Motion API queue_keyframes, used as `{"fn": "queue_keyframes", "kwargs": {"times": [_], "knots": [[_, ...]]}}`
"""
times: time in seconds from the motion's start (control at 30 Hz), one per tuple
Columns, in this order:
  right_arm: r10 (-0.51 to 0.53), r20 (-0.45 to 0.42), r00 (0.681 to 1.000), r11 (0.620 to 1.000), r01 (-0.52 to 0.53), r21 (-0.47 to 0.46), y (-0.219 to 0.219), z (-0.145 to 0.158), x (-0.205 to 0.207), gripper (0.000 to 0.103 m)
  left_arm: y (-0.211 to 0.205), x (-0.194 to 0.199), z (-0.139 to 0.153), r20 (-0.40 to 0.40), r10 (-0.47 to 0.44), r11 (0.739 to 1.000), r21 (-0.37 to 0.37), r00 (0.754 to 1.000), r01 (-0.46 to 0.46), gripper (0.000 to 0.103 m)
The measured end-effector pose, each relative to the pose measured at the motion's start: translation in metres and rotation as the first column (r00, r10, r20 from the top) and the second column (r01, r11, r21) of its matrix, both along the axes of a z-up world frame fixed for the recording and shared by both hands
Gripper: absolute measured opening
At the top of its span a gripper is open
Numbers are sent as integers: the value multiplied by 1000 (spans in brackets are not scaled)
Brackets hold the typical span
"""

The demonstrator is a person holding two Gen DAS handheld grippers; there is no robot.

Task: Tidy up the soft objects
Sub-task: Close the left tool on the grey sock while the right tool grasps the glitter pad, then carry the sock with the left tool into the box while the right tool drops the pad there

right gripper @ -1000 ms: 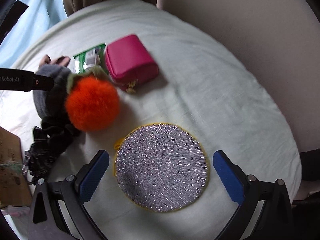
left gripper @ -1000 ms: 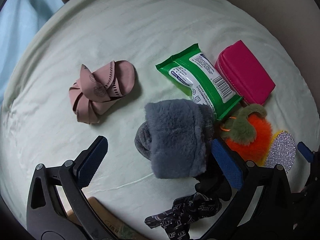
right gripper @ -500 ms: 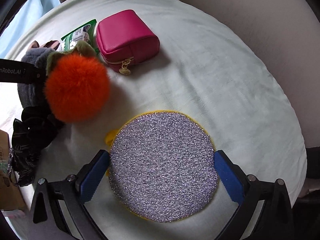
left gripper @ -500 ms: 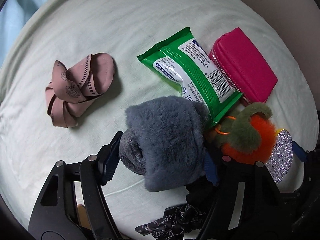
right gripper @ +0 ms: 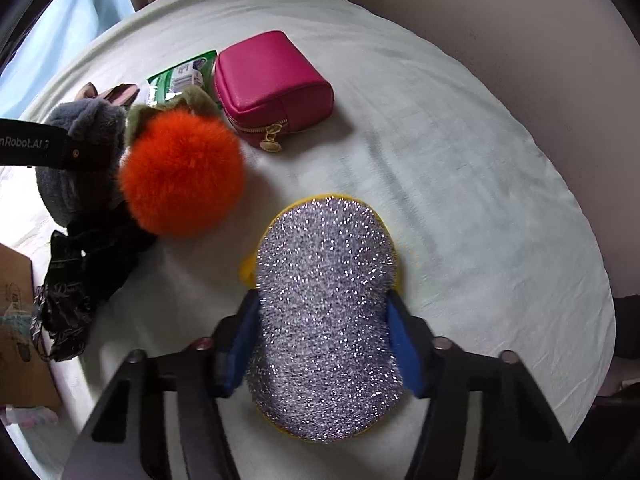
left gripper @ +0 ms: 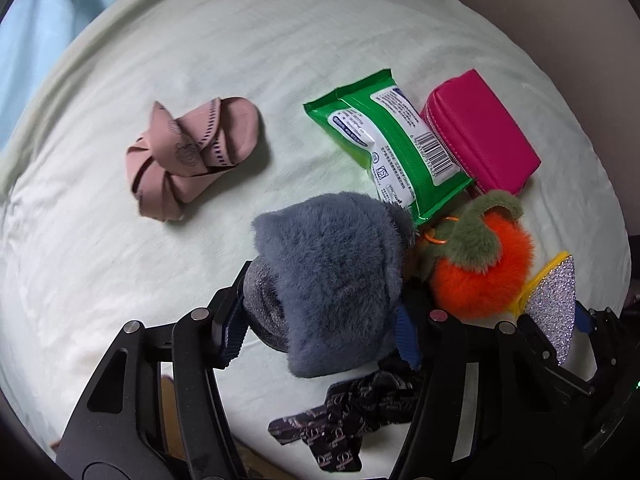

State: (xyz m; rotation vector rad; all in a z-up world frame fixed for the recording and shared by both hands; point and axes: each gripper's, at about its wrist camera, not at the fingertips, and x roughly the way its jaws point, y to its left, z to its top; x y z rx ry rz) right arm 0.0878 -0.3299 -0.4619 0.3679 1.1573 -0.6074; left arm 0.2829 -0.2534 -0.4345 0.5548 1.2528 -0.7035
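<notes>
Left hand-held gripper (left gripper: 320, 330): we saw it pinching the grey plush roll (left gripper: 332, 280), low on the bed (left gripper: 140, 260).
Plush roll: we judged it light, squashy; gripped across its width, long axis pointing away from us.
Right hand-held gripper (right gripper: 322, 344): pinching the glittery round pad (right gripper: 326, 320), bowed between its blue pads.
Pad: we judged it light, floppy; best held at opposite edges.

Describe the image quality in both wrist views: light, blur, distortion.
Left wrist view: soft even light, faint shadow beside the pink fabric, strong fisheye bending with dark corners; the grey plush is sharp. Right wrist view: same curvature, the silver glitter pad throws bright sparkle points, and the bed edge is slightly smeared.
</notes>
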Motion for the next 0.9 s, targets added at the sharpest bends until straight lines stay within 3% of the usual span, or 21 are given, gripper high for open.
{"fn": "queue_keyframes", "kwargs": {"times": [0.27, 0.5, 0.7, 0.9], "knots": [[31, 99, 995, 999, -31, -8, -11, 43, -12, 47, 31, -19, 65, 49, 90, 995, -55, 995, -87, 57], [113, 179, 977, 994, -111, -17, 6, 128, -16, 45, 71, -50, 156, 89, 202, 973, -134, 975, -189, 57], [270, 238, 933, 962, -269, -40, 28, 201, -6, 45, 120, -64, 223, 133, 344, 925, -216, 930, -311, 57], [404, 273, 873, 913, -402, -65, 67, 251, 6, 45, 184, -73, 254, 134, 490, 855, -264, 861, -445, 57]]}}
